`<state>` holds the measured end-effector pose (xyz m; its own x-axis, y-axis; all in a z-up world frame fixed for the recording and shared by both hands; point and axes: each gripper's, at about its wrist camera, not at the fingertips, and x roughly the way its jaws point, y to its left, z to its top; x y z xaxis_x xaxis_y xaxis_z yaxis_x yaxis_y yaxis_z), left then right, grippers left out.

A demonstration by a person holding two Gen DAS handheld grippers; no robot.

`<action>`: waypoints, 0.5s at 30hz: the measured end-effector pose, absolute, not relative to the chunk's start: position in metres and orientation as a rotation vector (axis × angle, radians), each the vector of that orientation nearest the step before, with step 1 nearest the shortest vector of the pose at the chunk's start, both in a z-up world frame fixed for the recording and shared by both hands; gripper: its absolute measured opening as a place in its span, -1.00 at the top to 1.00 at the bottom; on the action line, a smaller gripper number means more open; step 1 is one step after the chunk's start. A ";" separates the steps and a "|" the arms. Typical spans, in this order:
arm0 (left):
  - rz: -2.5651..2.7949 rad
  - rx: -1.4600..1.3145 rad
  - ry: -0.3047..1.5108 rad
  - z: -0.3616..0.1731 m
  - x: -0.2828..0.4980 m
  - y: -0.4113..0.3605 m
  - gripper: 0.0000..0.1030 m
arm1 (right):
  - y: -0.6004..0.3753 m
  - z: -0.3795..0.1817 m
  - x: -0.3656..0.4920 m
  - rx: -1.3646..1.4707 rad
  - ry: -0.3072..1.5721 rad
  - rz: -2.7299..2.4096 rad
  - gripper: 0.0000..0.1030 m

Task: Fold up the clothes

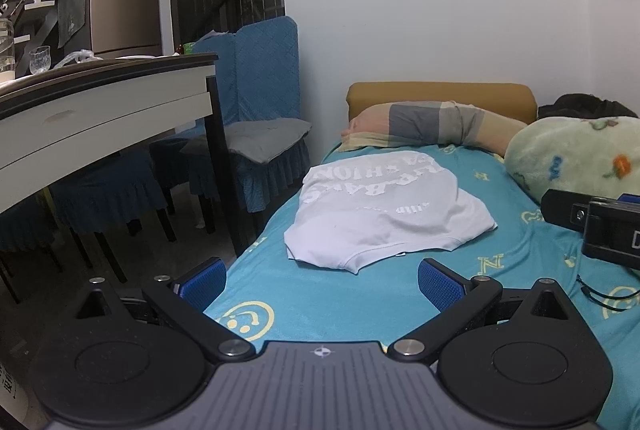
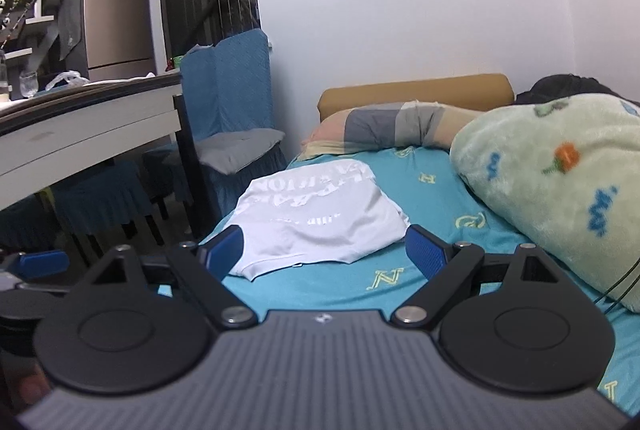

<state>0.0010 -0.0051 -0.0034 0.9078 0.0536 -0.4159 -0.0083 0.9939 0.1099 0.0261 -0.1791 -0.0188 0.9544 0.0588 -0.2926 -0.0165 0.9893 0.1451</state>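
Nearest, both grippers hang over the bed (image 1: pixel 360 302) holding nothing: the left gripper (image 1: pixel 322 280) has its fingers spread, and so does the right gripper (image 2: pixel 323 250). Just beyond them the shirt (image 1: pixel 384 210) lies folded into a compact bundle near the bed's left edge. Farther off sits a pillow (image 1: pixel 420 124). The fold looks finished; next would be tidying or fetching another garment.

Turquoise bed (image 1: pixel 360 294) bears folded shirt (image 1: pixel 384 218), pillow (image 1: pixel 424 124), blanket (image 2: pixel 560 190).

Both the left tongs (image 1: pixel 322 284) and right tongs (image 2: pixel 324 250) hover level, blue pads spread wide, gripping nothing.
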 end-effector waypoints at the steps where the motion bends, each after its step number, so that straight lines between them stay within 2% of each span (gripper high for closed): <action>1: 0.028 0.104 0.431 -0.003 0.001 -0.005 -0.99 | -0.179 -0.019 0.027 0.142 0.302 0.036 -0.73; 8: 0.039 0.130 0.393 -0.001 0.006 -0.002 -0.99 | -0.177 -0.009 0.017 0.129 0.199 0.019 -0.73; 12: -0.001 0.225 0.418 0.001 0.039 -0.003 -0.99 | -0.170 0.000 0.027 0.036 0.139 0.007 -0.73; 15: -0.049 0.266 0.491 -0.005 0.078 -0.002 -0.99 | -0.173 0.002 0.058 0.015 0.181 0.077 -0.73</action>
